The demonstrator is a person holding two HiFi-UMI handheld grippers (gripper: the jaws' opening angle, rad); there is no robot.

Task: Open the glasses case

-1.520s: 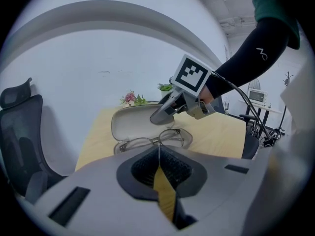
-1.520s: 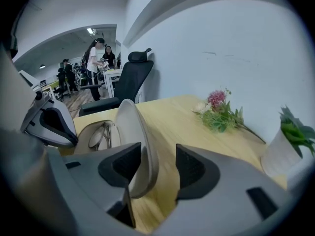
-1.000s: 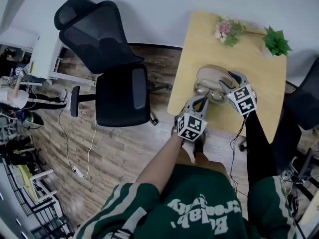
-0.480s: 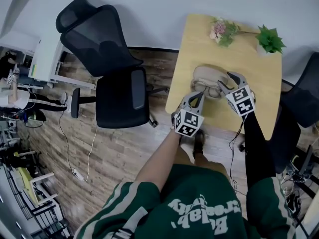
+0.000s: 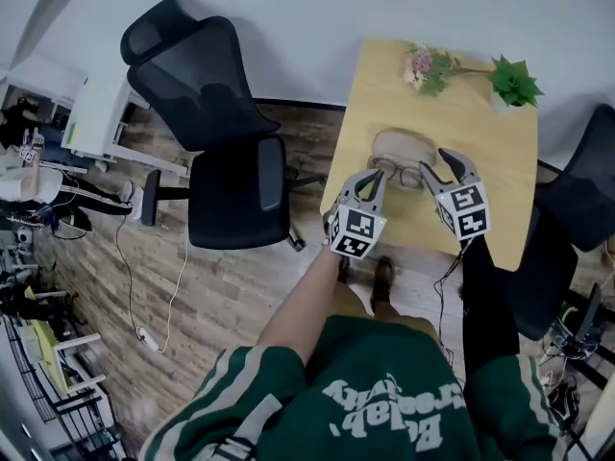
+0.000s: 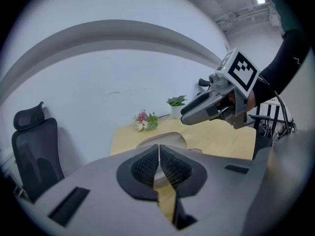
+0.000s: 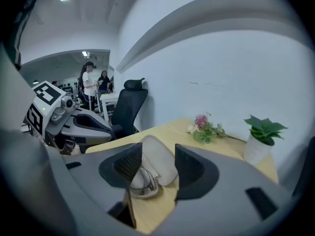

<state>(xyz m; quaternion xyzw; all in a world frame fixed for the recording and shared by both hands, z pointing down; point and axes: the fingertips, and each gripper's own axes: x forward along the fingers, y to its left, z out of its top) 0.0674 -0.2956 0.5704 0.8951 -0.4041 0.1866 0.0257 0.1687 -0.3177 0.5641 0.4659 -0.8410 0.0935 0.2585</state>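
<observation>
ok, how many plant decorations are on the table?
2. A flower sprig lies at the far edge of the table. A small potted plant stands to its right, near the far right corner. Nothing on the table looks able to hide another.

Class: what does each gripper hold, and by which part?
Nothing is held. The left gripper is shut, empty; the right gripper, jaws apart though just narrowing, hangs clear of the glasses case.

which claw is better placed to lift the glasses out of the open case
Right. The right claw has its jaws apart, and in its own view the glasses and case lie straight ahead between them. The left claw is shut and would probably have to open first.
</observation>
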